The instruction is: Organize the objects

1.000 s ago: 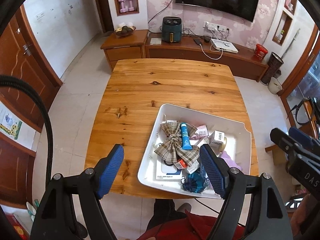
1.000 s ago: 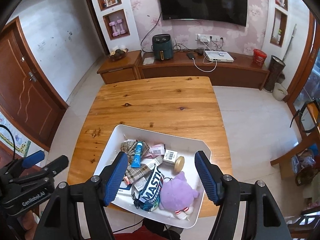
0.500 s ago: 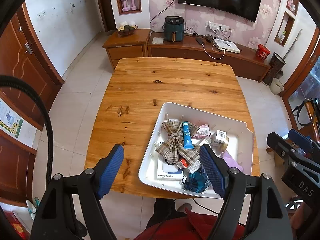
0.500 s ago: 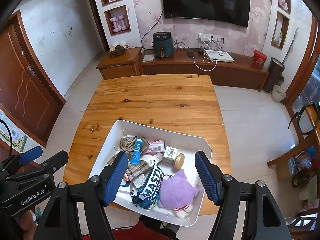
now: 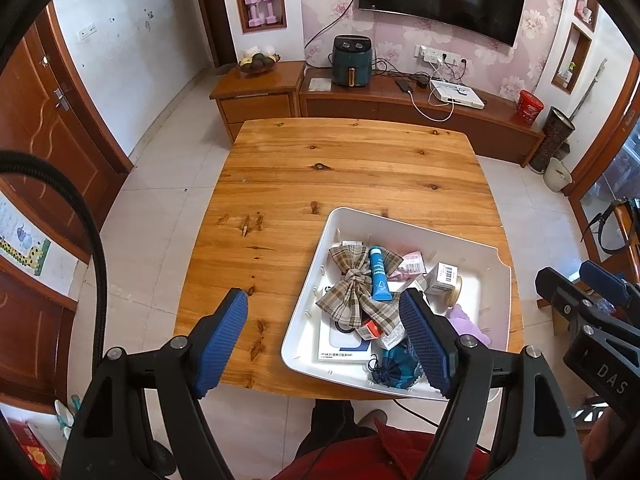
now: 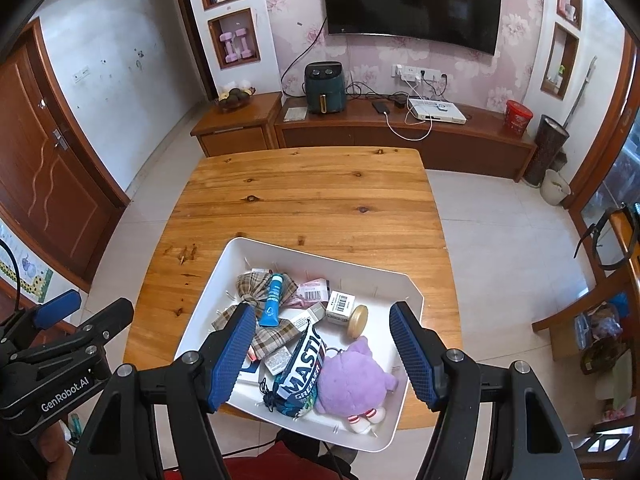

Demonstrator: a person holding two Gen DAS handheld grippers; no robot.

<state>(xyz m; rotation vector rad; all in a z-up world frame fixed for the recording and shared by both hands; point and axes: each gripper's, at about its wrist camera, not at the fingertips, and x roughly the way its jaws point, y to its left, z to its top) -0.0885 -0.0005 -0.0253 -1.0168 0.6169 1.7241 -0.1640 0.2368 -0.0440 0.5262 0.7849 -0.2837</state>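
Observation:
A white tray (image 5: 486, 258) (image 6: 248, 252) sits at the near right of the wooden table (image 5: 344, 168) (image 6: 304, 196). In it lie a plaid bow (image 5: 352, 288) (image 6: 250, 286), a blue tube (image 5: 378, 274) (image 6: 273, 300), a purple plush toy (image 6: 352, 376) (image 5: 466, 322), a drawstring pouch (image 6: 300, 376) (image 5: 394, 368), a barcoded box (image 6: 340, 306) (image 5: 442, 278) and a round lid (image 6: 357, 321). My left gripper (image 5: 324, 342) hangs open high above the tray's left rim. High over the tray's near half, my right gripper (image 6: 322, 352) stands open. Neither holds anything.
Bare wood takes up the table's far half and left side. Beyond it stands a low cabinet (image 6: 400, 136) with an air fryer (image 6: 324, 88) and a fruit bowl (image 6: 234, 98). A person's red clothing (image 5: 400, 452) shows below the near edge. A wooden chair (image 6: 600, 304) stands right.

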